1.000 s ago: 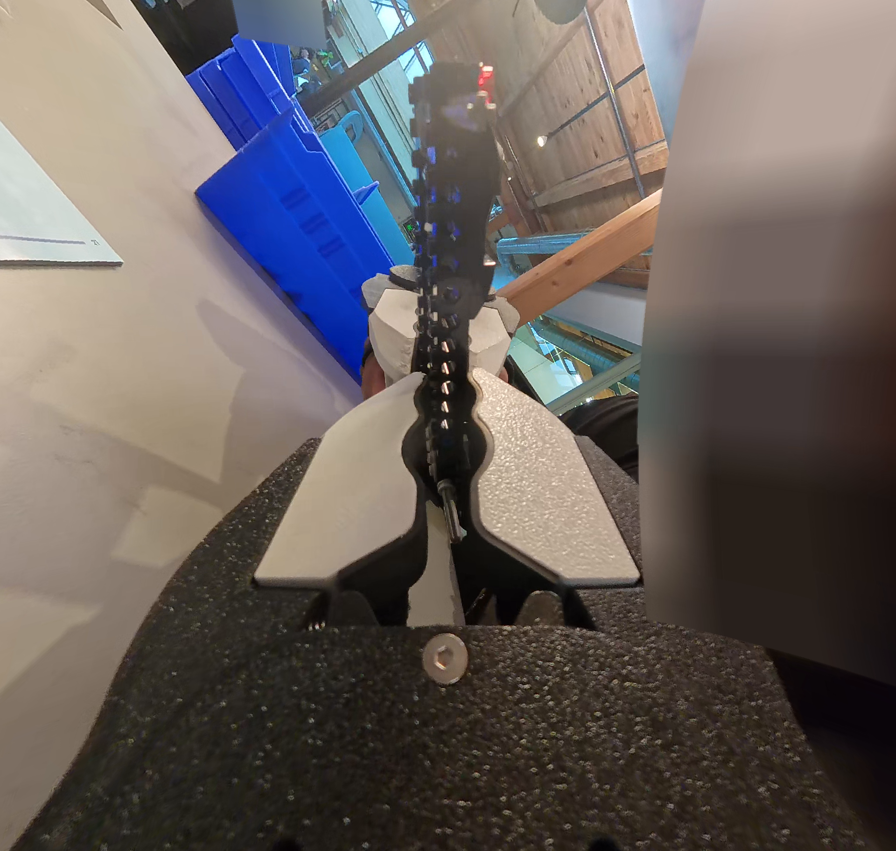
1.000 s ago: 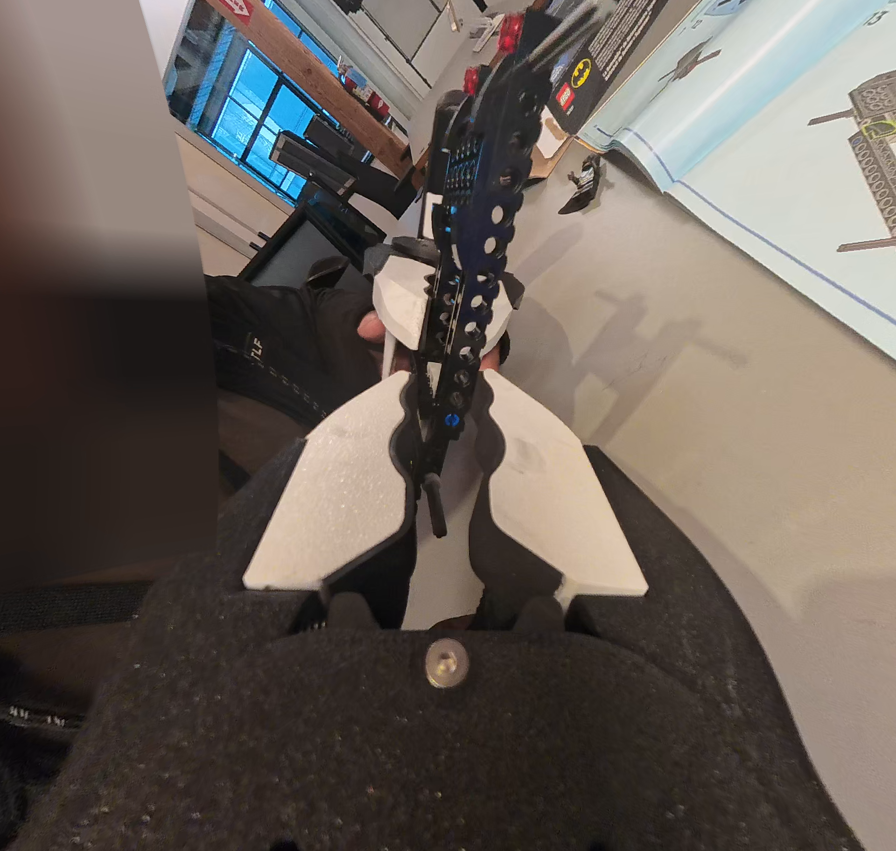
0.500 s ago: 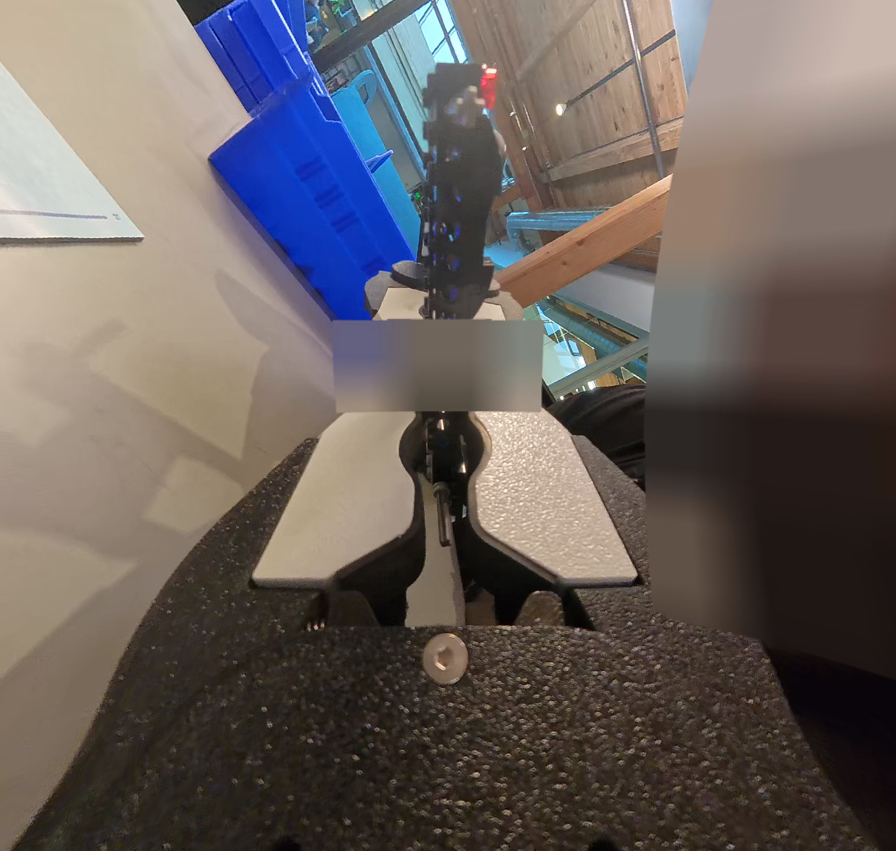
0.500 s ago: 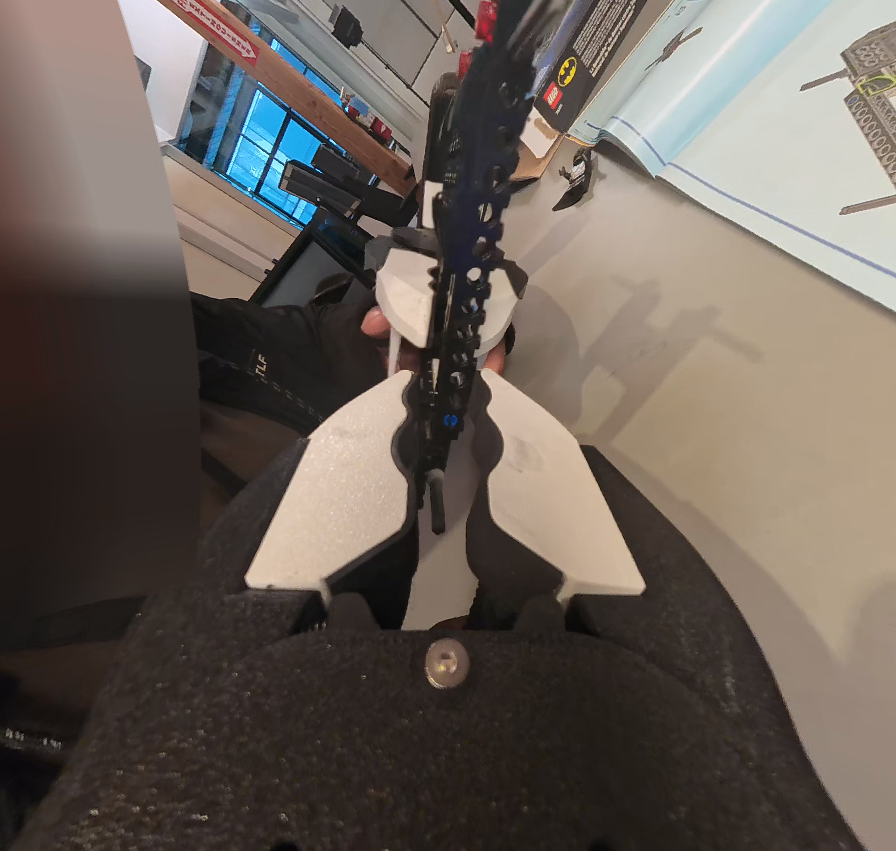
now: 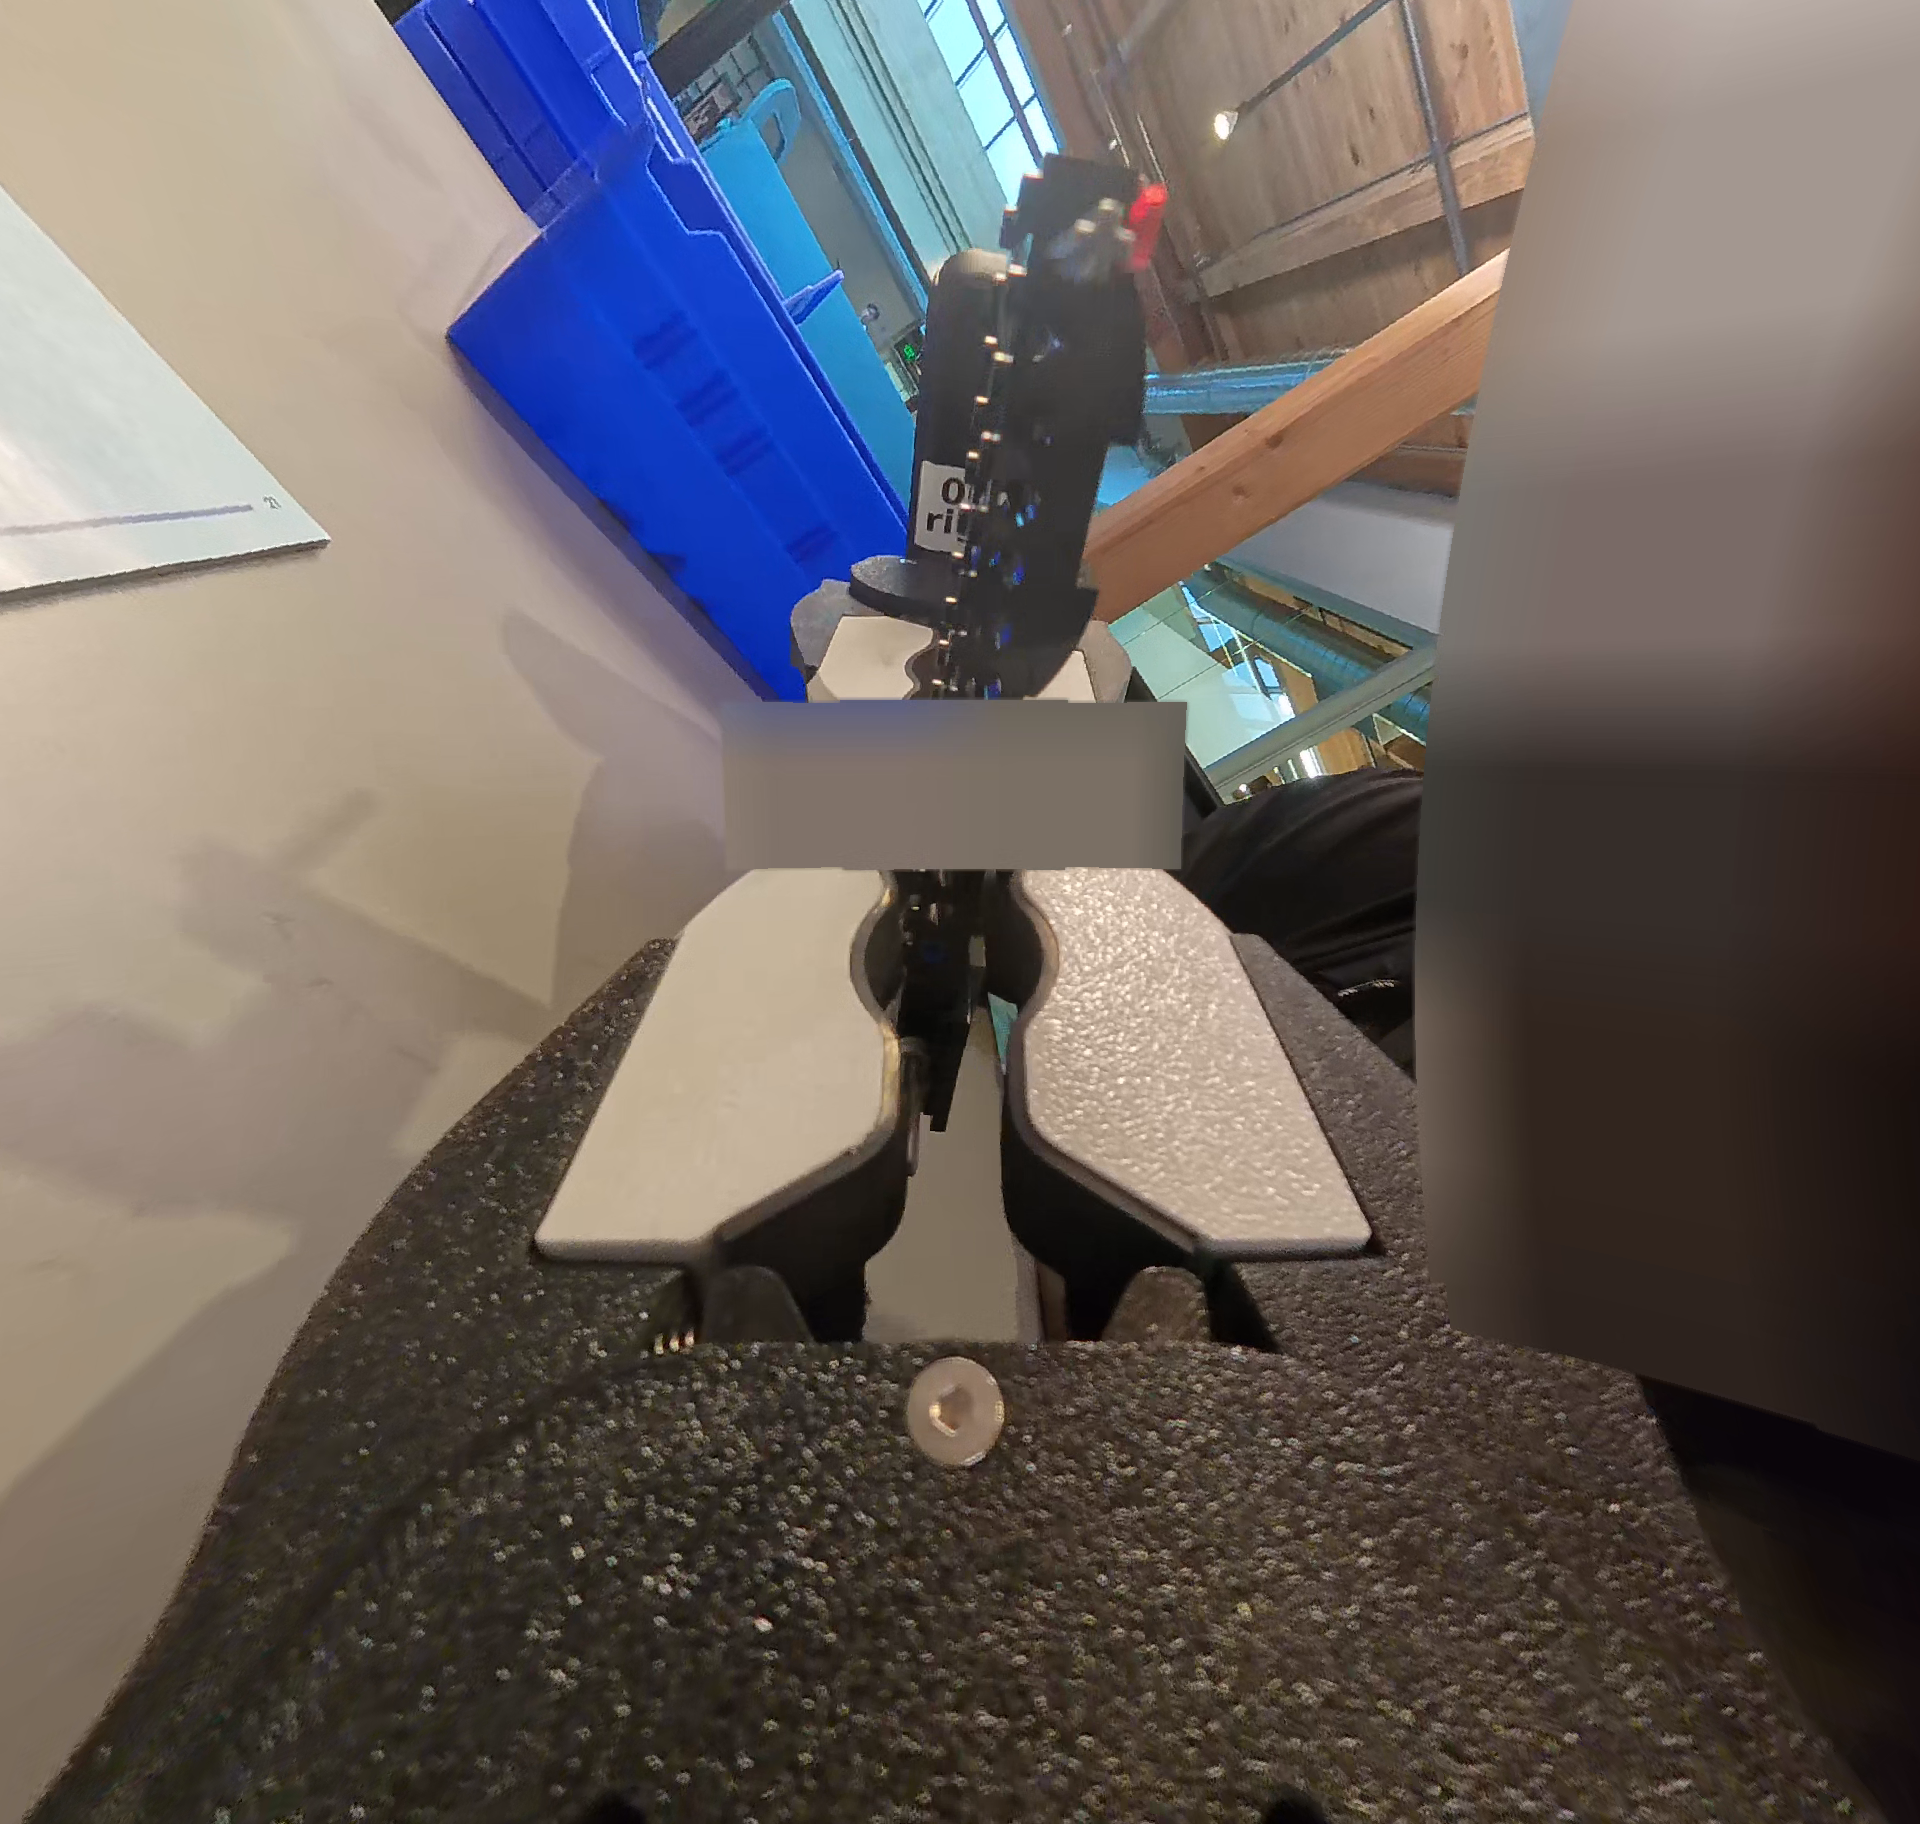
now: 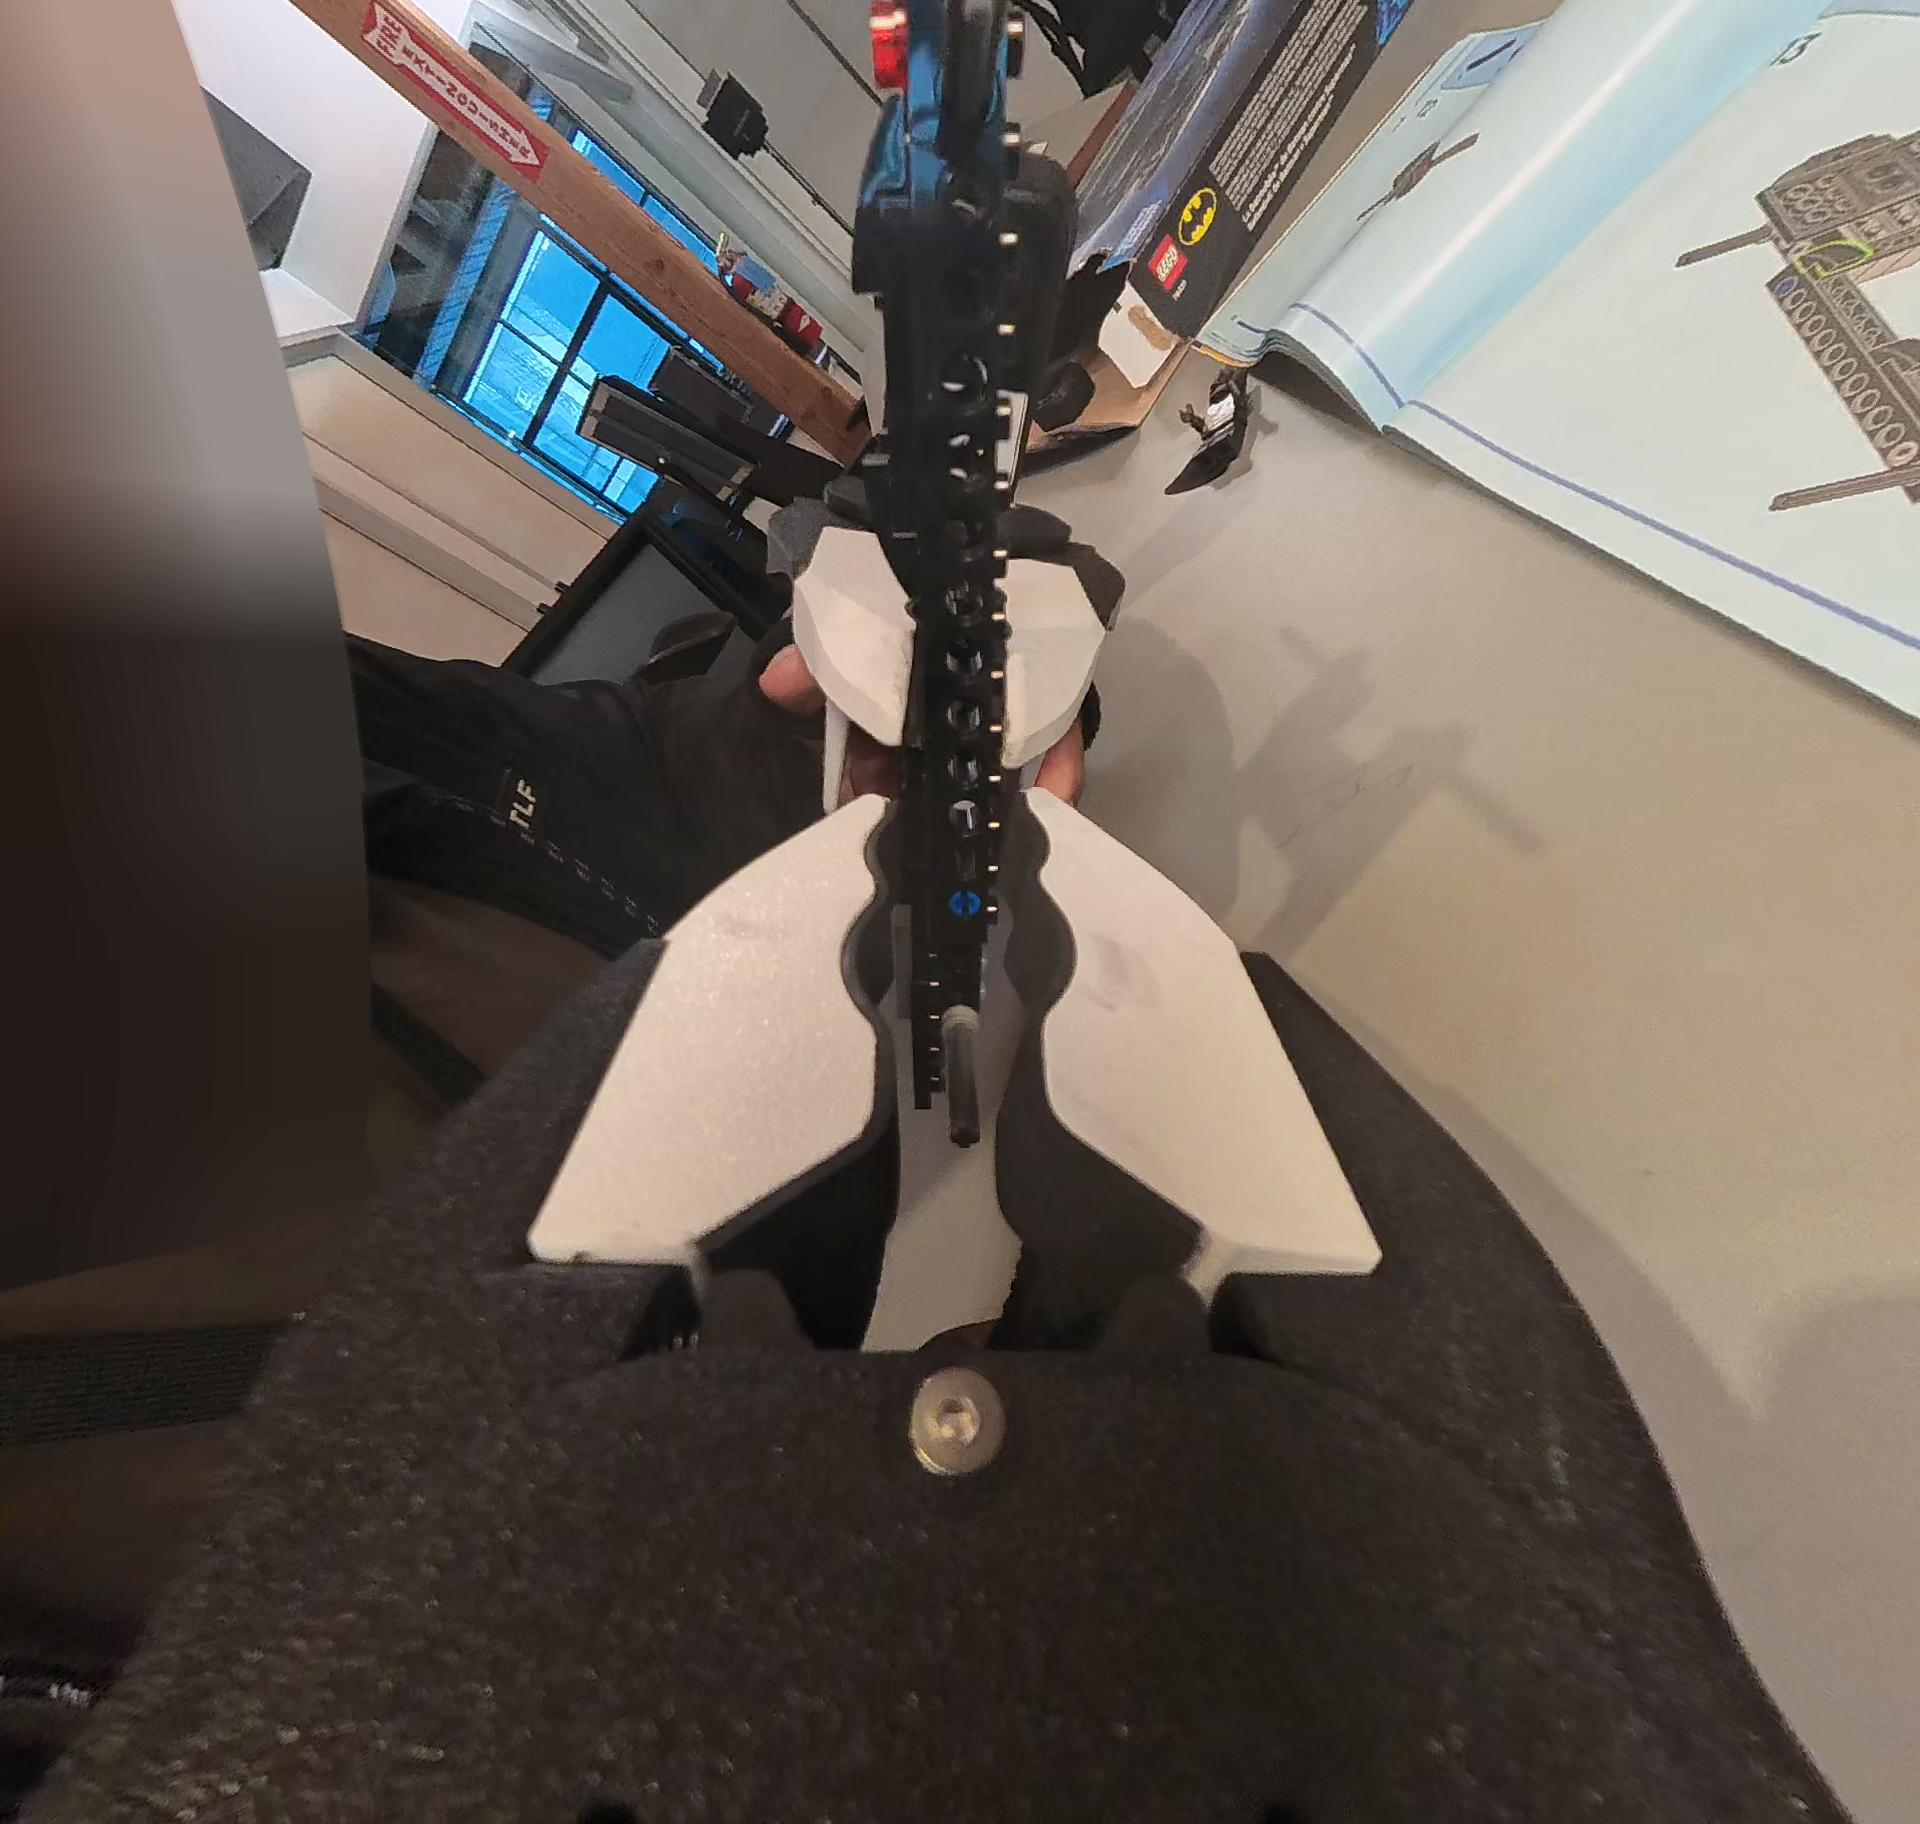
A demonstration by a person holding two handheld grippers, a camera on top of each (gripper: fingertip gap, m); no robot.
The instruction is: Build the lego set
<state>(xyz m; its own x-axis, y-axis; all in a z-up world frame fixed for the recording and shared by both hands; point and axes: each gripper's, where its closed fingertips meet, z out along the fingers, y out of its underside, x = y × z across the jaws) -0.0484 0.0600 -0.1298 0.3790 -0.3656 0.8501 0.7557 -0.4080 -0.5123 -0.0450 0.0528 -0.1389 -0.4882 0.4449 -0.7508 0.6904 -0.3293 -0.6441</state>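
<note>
The pale grey tabletop (image 6: 1507, 839) fills one side of each wrist view, tilted steeply, and carries the largest loose things: a blue plastic storage bin (image 5: 665, 340) in the left view, and in the right view an open light-blue instruction booklet (image 6: 1662, 340) with a dark printed toy-set box (image 6: 1278, 112) standing behind it. Lifted off that surface, between the two tools, is a long black toy-brick beam assembly with rows of round holes, blue pins and a red stud at its far end (image 6: 961, 569). The right gripper (image 6: 958, 839) pinches the near end of it, the white fingers (image 6: 769, 1026) drawn in against the beam's sides. The left gripper (image 5: 940, 901) clamps the same assembly from the opposite end; its tips are covered by a blur patch, but the beam runs down between its fingers (image 5: 1153, 1036) with almost no gap. A small black loose brick piece (image 6: 1210, 439) lies on the tabletop beside the booklet. The likely risk is that two opposed grips twist or pull unevenly, so the pinned beams pop apart, or the narrow edge slides out of one pinch and drops.
</note>
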